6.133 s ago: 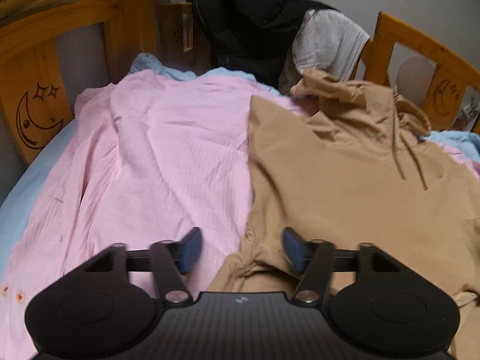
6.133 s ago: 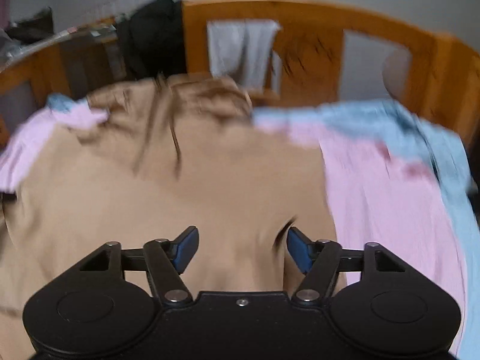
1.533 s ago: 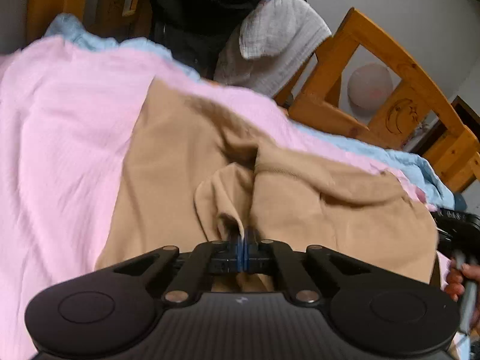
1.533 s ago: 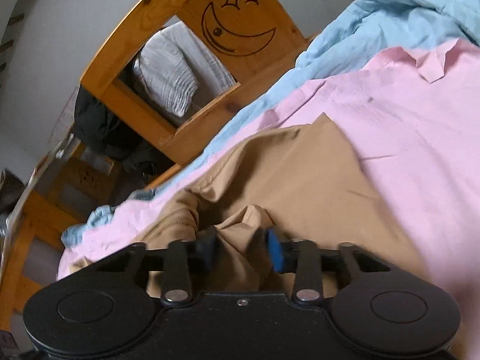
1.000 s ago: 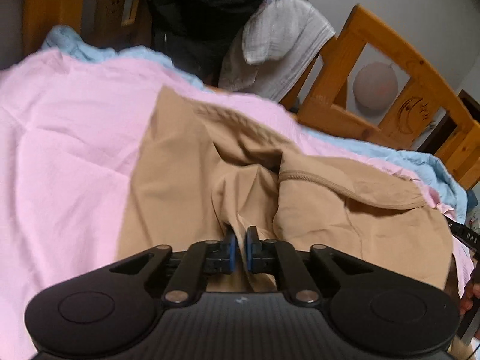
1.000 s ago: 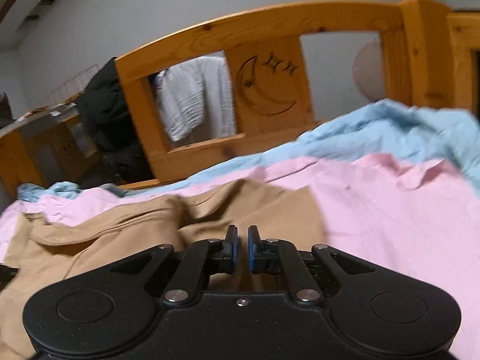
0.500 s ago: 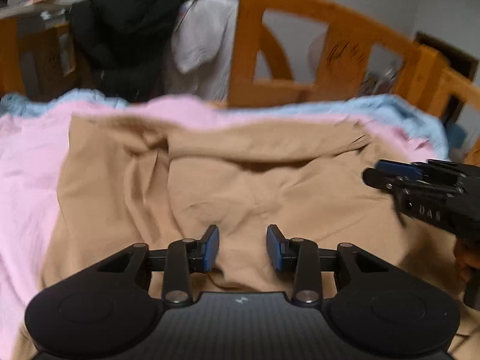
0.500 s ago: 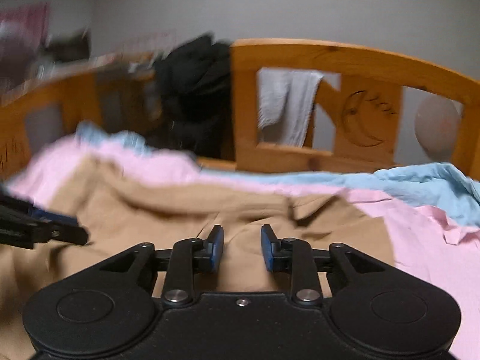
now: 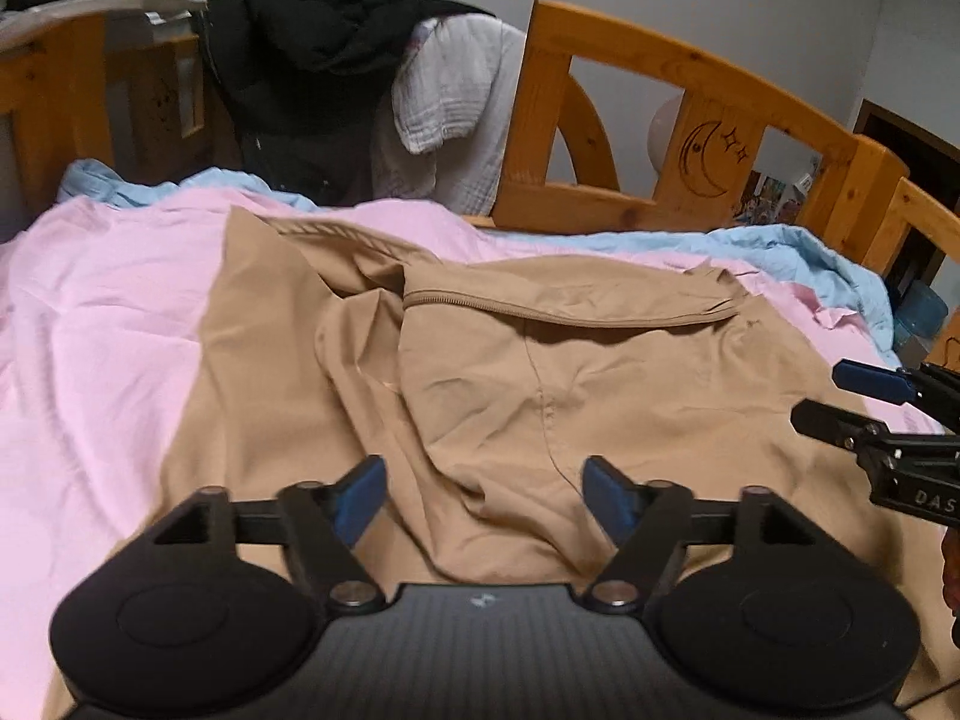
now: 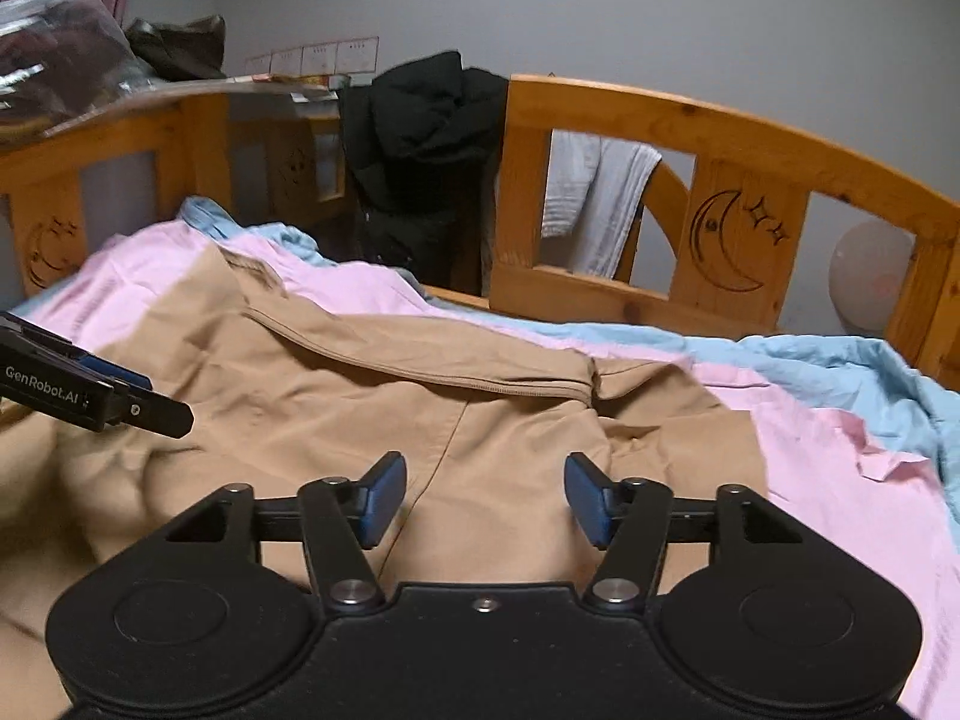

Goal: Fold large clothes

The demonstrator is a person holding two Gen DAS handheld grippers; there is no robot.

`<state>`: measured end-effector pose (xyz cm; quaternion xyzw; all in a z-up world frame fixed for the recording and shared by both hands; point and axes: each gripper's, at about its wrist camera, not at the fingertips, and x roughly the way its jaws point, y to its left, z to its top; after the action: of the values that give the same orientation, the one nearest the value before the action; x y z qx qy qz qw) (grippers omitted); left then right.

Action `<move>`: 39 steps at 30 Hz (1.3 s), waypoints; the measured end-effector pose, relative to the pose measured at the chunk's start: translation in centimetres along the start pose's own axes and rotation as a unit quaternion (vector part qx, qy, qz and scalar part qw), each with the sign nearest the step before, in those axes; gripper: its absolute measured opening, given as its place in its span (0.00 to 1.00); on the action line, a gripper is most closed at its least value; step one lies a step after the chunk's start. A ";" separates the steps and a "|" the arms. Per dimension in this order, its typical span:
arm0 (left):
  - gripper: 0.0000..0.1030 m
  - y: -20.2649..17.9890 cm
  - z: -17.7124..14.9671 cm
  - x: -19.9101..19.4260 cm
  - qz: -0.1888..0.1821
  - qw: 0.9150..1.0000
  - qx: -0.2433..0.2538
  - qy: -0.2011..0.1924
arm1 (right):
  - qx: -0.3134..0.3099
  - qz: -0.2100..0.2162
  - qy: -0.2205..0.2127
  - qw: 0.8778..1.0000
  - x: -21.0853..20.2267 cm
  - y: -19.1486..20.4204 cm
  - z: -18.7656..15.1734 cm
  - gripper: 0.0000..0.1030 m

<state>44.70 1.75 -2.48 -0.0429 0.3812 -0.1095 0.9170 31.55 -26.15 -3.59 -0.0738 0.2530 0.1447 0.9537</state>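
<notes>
A tan jacket [image 9: 540,372] lies folded over itself on a pink sheet [image 9: 102,324] on the bed; a zipped seam runs across its top fold. It also shows in the right wrist view [image 10: 372,396]. My left gripper [image 9: 483,495] is open and empty just above the jacket's near part. My right gripper [image 10: 485,498] is open and empty above the jacket's right part. The right gripper's fingers [image 9: 864,381] show at the right edge of the left wrist view. The left gripper's fingers [image 10: 120,399] show at the left edge of the right wrist view.
A wooden bed rail [image 9: 690,138] with a carved moon and stars stands behind the bed. A black coat [image 9: 312,54] and a white cloth [image 9: 450,96] hang over it. A light blue sheet [image 10: 840,372] lies bunched along the far and right edge.
Both grippers were shut on folds of the jacket one second ago. They have opened wide, let the jacket go and pulled back. The jacket now lies folded over on the sheet.
</notes>
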 end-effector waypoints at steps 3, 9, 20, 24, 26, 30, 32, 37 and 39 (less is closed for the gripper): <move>0.89 -0.3 -0.2 -2.6 0.003 1.000 0.009 -0.014 | -0.004 0.006 -0.008 1.000 -2.3 0.4 0.0 0.73; 0.99 -0.8 -1.0 -8.0 0.031 0.997 0.041 -0.052 | -0.001 0.020 -0.025 0.999 -6.9 1.6 -0.2 0.84; 0.99 -2.2 -8.5 -18.8 0.071 0.986 0.112 -0.104 | -0.080 0.048 -0.024 0.995 -18.9 5.5 -4.0 0.99; 0.99 -2.9 -12.6 -20.2 0.056 0.985 0.142 -0.079 | -0.119 0.043 0.005 0.992 -21.8 7.0 -8.0 0.99; 0.99 -3.3 -14.6 -20.7 0.042 0.983 0.164 -0.069 | -0.130 0.038 0.019 0.991 -22.8 7.6 -10.1 0.99; 0.99 -4.4 -18.5 -20.8 0.021 0.975 0.216 -0.044 | -0.145 0.026 0.056 0.988 -23.5 8.5 -14.1 0.99; 0.99 -4.8 -20.0 -20.4 0.015 0.971 0.236 -0.031 | -0.154 0.021 0.071 0.985 -23.5 8.9 -15.8 0.99; 1.00 -5.1 -22.4 -19.9 0.016 0.966 0.256 -0.012 | -0.179 -0.011 0.093 0.979 -21.9 9.6 -17.7 0.99; 1.00 -5.2 -22.8 -19.8 0.019 0.966 0.256 -0.006 | -0.170 -0.017 0.093 0.981 -21.5 9.3 -17.9 0.99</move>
<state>14.08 1.41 -4.09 0.2002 0.3354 -0.1858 0.9016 2.53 -26.30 -8.80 -0.2525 0.3110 0.1615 0.9019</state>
